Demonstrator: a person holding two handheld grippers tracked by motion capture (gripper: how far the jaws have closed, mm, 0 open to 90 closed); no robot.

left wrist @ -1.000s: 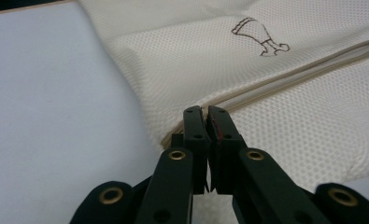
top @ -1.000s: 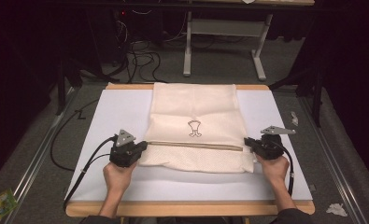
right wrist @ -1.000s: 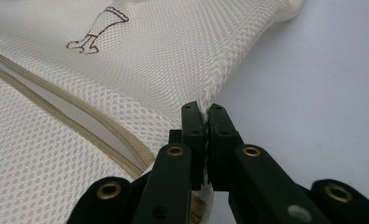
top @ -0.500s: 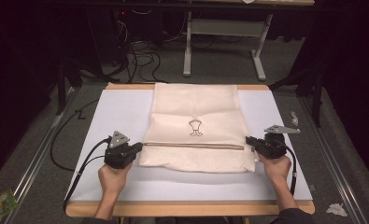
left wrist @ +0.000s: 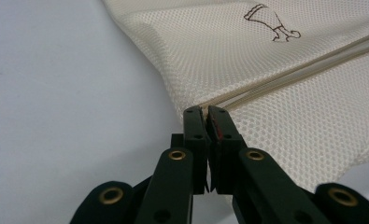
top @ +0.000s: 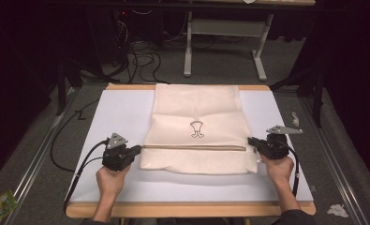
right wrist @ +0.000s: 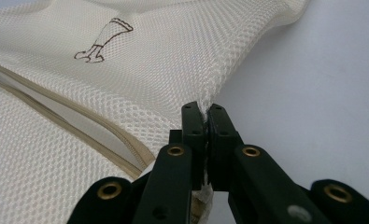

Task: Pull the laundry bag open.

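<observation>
1. Broadly spread: white-topped bench [top: 112, 112], wooden rim along near and far edges.
2. Flat on its middle: cream mesh bag [top: 196, 112], far edge reaching the bench's far rim, tan zipper [top: 194, 147] crossing it side to side near the person.
3. Printed above the zipper: small dark emblem [top: 196, 128].
4. At the bag's left edge: left claw [left wrist: 204, 111], clenched on the mesh by the zipper end.
5. At the right edge: right claw [right wrist: 203, 108], pinching the bag's side seam.
</observation>
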